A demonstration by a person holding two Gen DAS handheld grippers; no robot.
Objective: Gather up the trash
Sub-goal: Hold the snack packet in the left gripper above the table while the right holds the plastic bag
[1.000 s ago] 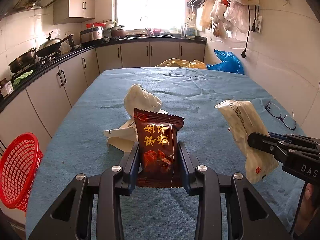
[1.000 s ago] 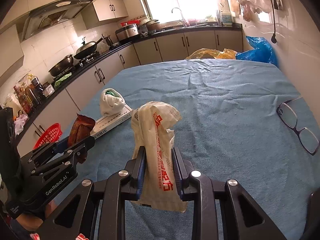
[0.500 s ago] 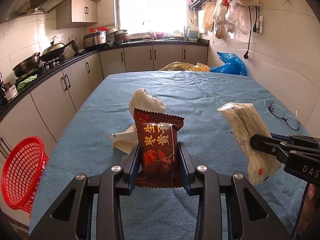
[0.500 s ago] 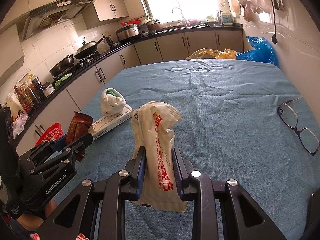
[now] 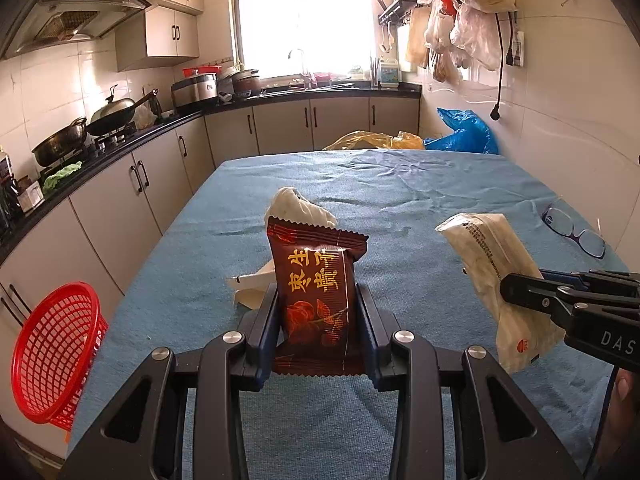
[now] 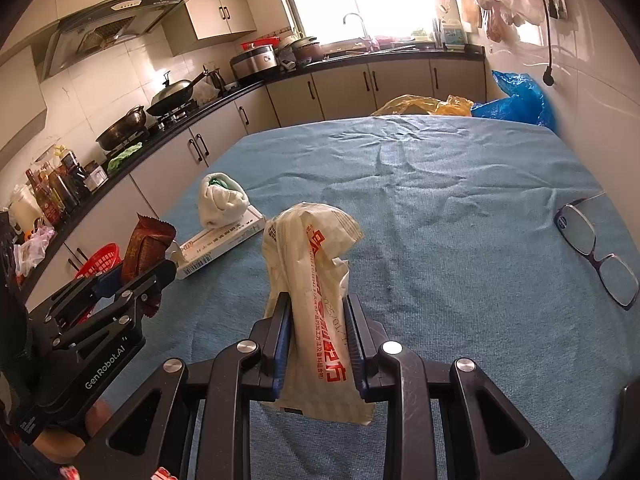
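Barely anything shifted: left gripper (image 5: pixel 316 324) stayed clamped on the brown snack wrapper (image 5: pixel 316 288), right gripper (image 6: pixel 318 336) pinched the white wrapper (image 6: pixel 316 280) above the worktop (image 6: pixel 460 240), so carrying both to the red basket (image 5: pixel 54 352) looked next.

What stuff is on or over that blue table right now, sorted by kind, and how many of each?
Snack wrappers held in the grippers: 2, brown wrapper, white wrapper
White wads: 1, wad
Flat boxes: 1, box
Glasses: 1, glasses
Total: 5
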